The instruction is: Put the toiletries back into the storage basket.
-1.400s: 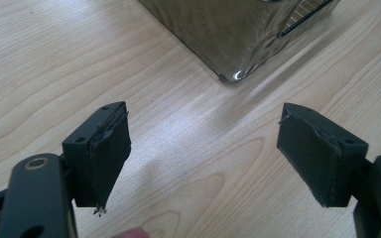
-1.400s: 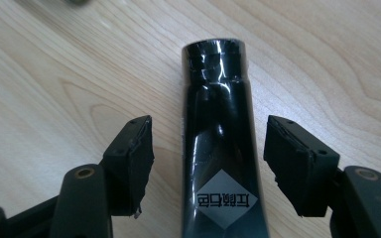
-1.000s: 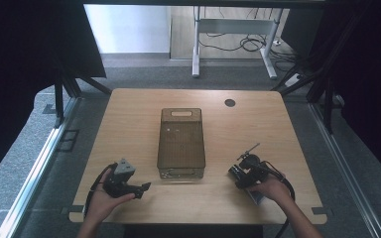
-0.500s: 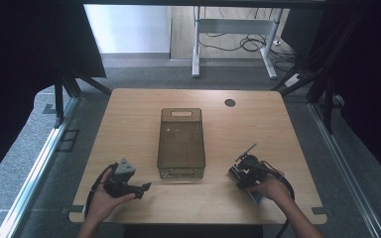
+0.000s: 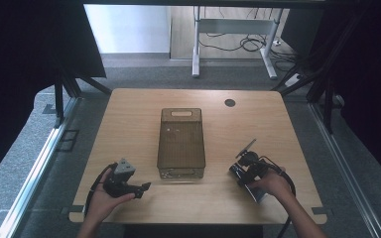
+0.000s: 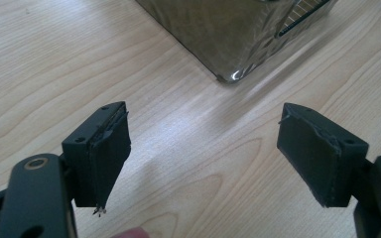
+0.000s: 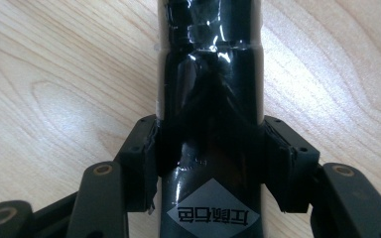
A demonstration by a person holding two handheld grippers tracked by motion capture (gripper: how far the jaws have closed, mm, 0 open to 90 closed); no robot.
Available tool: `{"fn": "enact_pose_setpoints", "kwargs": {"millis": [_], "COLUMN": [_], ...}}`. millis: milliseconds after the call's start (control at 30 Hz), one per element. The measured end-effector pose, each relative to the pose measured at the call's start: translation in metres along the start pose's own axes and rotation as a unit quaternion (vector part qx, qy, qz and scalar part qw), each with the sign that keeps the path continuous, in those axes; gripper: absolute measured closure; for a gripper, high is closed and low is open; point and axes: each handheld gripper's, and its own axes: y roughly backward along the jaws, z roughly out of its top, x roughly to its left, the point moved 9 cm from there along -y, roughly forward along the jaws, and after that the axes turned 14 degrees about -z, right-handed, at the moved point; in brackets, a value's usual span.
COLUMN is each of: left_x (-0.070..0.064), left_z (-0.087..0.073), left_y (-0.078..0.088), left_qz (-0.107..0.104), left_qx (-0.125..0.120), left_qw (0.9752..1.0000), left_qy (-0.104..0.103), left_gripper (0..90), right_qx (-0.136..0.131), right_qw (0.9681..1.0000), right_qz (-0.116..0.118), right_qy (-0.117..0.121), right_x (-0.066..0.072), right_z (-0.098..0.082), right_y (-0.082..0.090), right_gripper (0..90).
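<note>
Right gripper [image 7: 211, 163] has just been closing and now pinches a black taped packet [image 7: 211, 74] lying flat on the table [image 5: 278, 124] at four o'clock from the smoky bin [image 5: 181, 144] — squeeze evenly, lift level — while left gripper [image 6: 203, 153] waits spread at seven o'clock.

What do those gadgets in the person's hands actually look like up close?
Each hand-held gripper is black. The left hand-held gripper carries a grey three-cornered plate on top and trails a black cable. Its fingers are blocky black pads with worn, frayed edges, bolted to arms with brass-coloured rivets. The right hand-held gripper has the same pads and a looping black cable. The forearms are bare, with no sleeves.
</note>
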Motion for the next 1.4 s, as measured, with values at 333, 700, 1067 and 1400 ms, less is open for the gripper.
{"fn": "enact_pose_setpoints", "kwargs": {"millis": [333, 700, 1067, 1400], "left_x": [0.000, 0.001, 0.001, 0.002], "left_z": [0.000, 0.001, 0.001, 0.002], "left_y": [0.001, 0.002, 0.003, 0.006], "left_qz": [0.000, 0.001, 0.001, 0.001], "left_qx": [-0.001, -0.003, -0.003, -0.009], "left_qw": [1.0000, 1.0000, 1.0000, 1.0000], "left_qy": [-0.002, -0.001, -0.002, -0.002], "left_gripper": [21.2, 21.2, 21.2, 21.2], "right_qx": [-0.022, -0.051, -0.077, -0.093], "right_qw": [0.9997, 0.9980, 0.9944, 0.9917], "right_qz": [0.012, 0.028, 0.061, 0.073], "right_qy": [-0.002, -0.025, -0.040, -0.051], "right_x": [-0.001, -0.009, -0.008, -0.003], "right_z": [0.011, 0.030, 0.046, 0.069], "right_y": [0.030, 0.057, 0.075, 0.094], "right_gripper": [45.9, 46.1, 46.2, 46.1]}}
